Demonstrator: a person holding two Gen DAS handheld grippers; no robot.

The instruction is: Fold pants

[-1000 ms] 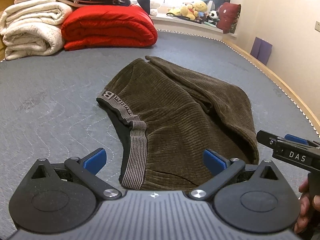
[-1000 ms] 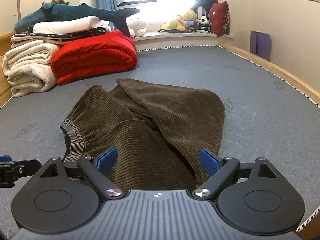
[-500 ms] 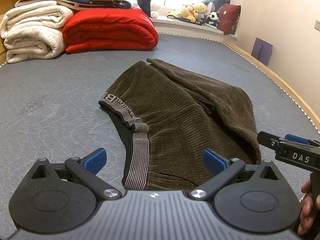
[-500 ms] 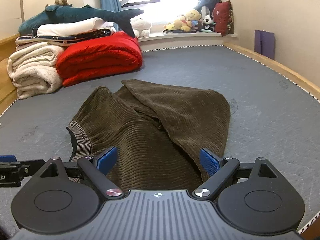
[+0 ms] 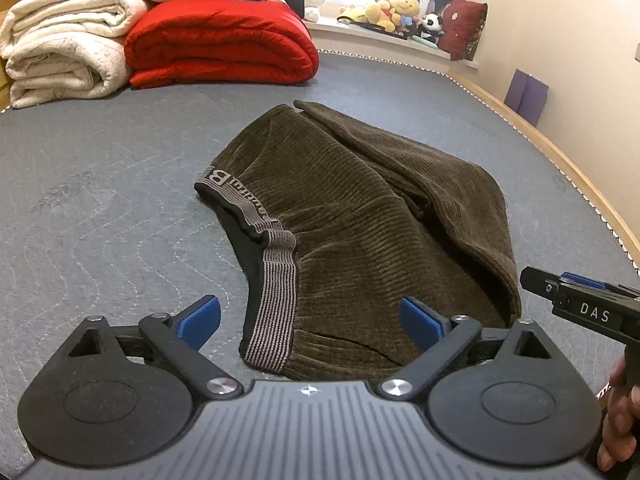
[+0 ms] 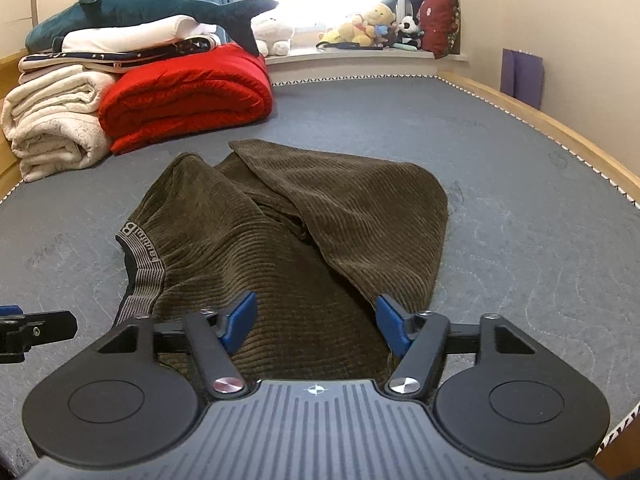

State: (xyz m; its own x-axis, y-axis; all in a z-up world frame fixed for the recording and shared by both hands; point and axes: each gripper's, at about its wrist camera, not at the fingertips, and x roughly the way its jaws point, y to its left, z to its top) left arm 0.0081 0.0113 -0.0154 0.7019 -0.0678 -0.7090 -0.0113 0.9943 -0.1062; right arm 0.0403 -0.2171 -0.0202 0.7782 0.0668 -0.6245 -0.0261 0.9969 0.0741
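The dark olive corduroy pants (image 5: 360, 220) lie folded in a loose heap on the grey quilted mattress (image 5: 100, 216), their grey striped waistband (image 5: 276, 276) turned left. They also show in the right wrist view (image 6: 304, 232). My left gripper (image 5: 310, 318) is open and empty, its blue pads (image 5: 202, 316) on either side of the waistband's near end, just above it. My right gripper (image 6: 316, 326) is open and empty over the near edge of the pants; its jaws stand narrower than the left's. The right gripper's tip shows in the left view (image 5: 580, 308).
A folded red blanket (image 5: 220, 44) and cream blankets (image 5: 60, 40) are stacked at the far left, with a plush shark (image 6: 152, 8) on top. Plush toys (image 6: 372, 26) line the windowsill. The wooden bed frame (image 6: 560, 132) runs along the right.
Both grippers have tilted and eased slightly toward the pants. The right gripper's jaws have narrowed. The pants have not moved.
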